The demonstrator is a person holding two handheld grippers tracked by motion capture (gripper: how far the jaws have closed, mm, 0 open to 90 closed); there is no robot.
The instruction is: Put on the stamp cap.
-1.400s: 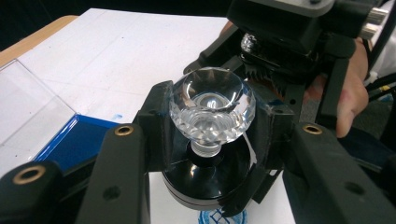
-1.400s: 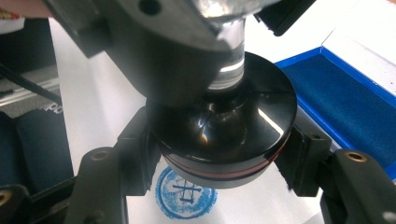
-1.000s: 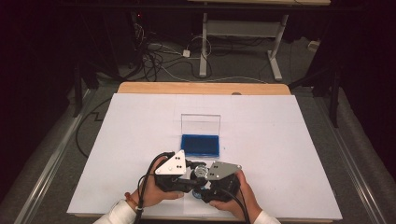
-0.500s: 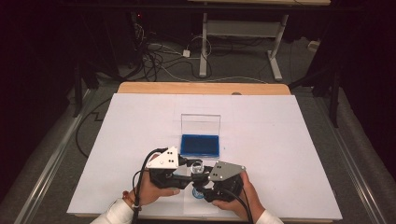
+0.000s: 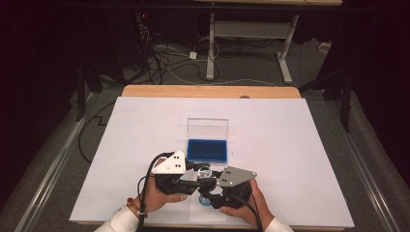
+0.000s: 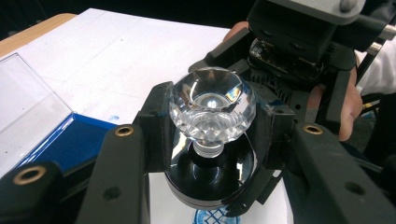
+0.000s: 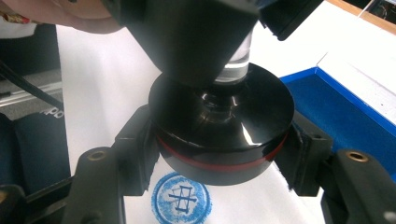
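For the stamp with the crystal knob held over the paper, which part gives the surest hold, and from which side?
Likely the stamp's black round base, taken across its width from the side: its rim is straight and thick, as the right tongs grip it now. The faceted crystal knob, clamped by the left tongs, slopes and looks slippery.

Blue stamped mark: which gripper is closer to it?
Right. The right gripper, jaws just easing open, flanks the black base directly above the mark; the left gripper clamps the crystal knob higher up.

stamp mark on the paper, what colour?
Blue: the round stamp mark is a blue ring around a cross-like motif, clearest in the right gripper view, below the stamp.
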